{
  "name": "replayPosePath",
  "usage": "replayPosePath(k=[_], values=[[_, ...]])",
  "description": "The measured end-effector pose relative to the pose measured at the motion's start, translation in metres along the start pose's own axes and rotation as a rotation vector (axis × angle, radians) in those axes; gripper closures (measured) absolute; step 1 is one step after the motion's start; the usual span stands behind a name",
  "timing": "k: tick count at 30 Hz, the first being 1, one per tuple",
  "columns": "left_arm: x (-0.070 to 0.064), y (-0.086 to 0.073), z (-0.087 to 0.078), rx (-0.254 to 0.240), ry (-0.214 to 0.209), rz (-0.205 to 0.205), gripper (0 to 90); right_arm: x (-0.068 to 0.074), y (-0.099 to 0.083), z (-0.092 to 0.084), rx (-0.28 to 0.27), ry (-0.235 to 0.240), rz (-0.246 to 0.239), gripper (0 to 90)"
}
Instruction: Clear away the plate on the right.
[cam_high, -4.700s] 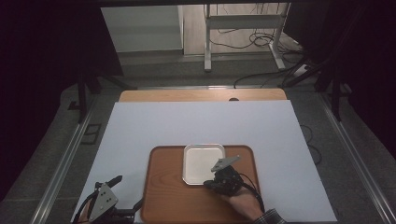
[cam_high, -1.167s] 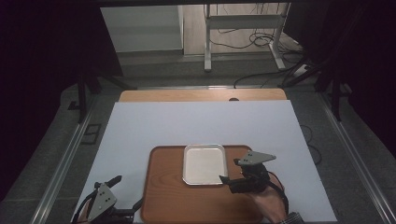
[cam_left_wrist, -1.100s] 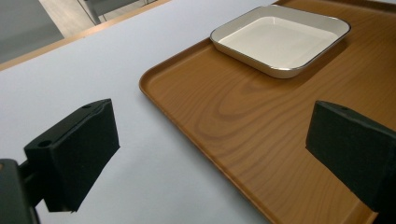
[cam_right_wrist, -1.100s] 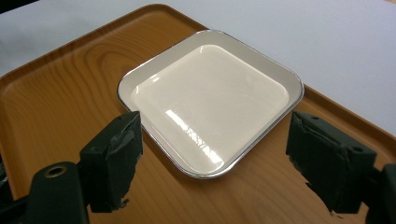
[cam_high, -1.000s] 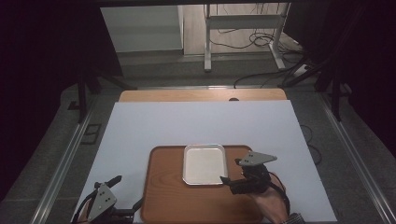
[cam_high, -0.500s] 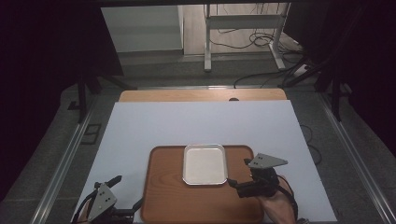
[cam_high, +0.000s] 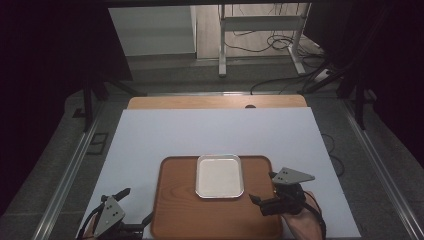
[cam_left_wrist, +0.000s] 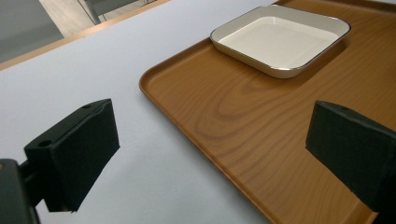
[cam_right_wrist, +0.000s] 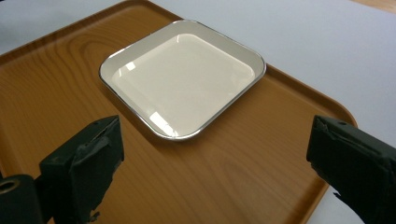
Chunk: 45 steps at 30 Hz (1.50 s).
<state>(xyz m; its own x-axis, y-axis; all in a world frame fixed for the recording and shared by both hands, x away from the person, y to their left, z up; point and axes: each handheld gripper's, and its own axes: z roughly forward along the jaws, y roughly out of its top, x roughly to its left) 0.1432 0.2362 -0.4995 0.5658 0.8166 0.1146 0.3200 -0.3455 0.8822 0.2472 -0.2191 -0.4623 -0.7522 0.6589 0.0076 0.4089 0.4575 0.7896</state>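
A square white dish (cam_high: 219, 176) with a metal rim lies on the far half of a brown wooden tray (cam_high: 175, 220). My right gripper (cam_high: 263, 189) hovers open over the tray's right edge, just right of the dish, with nothing between its jaws. In the right gripper view the dish (cam_right_wrist: 182, 77) lies ahead on the tray (cam_right_wrist: 243, 177), apart from the black fingers (cam_right_wrist: 86, 163). My left gripper (cam_high: 135, 206) rests open at the table's front left, beside the tray's left edge. The left gripper view shows the dish (cam_left_wrist: 280, 39) far ahead on the tray (cam_left_wrist: 224, 116).
The tray sits on a pale sheet (cam_high: 210, 132) covering the table, whose wooden far edge (cam_high: 215, 102) shows beyond it. Behind the table stand a desk frame (cam_high: 260, 30) and loose cables (cam_high: 280, 82) on the floor.
My right gripper has drawn back from the dish, moving right and toward the front edge. The dish stays on the tray. The left gripper has not moved.
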Motion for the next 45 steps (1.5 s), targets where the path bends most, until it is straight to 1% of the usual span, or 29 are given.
replayPosePath(k=[2, 4, 9, 24, 28, 45], values=[[0.000, 0.000, 0.000, 0.000, 0.000, 0.000, 2.4, -0.001, -0.002, -0.001, 0.005, 0.001, 0.006, 2.7], [0.000, 0.000, 0.000, 0.000, 0.000, 0.001, 2.4, -0.002, -0.004, -0.001, 0.015, -0.003, 0.001, 2.1], [0.000, 0.000, 0.000, 0.000, 0.000, 0.000, 2.4, -0.004, -0.008, -0.005, 0.020, -0.014, 0.003, 1.2], [0.000, 0.000, 0.000, 0.000, 0.000, -0.001, 2.4, -0.010, -0.018, -0.020, -0.012, -0.040, 0.012, 0.0], [0.000, 0.000, 0.000, 0.001, 0.000, -0.001, 2.4, -0.011, -0.021, -0.024, -0.012, -0.044, 0.013, 0.0], [0.001, 0.000, 0.000, 0.001, 0.001, -0.005, 2.4, -0.017, -0.036, -0.043, -0.028, -0.085, 0.047, 0.0]])
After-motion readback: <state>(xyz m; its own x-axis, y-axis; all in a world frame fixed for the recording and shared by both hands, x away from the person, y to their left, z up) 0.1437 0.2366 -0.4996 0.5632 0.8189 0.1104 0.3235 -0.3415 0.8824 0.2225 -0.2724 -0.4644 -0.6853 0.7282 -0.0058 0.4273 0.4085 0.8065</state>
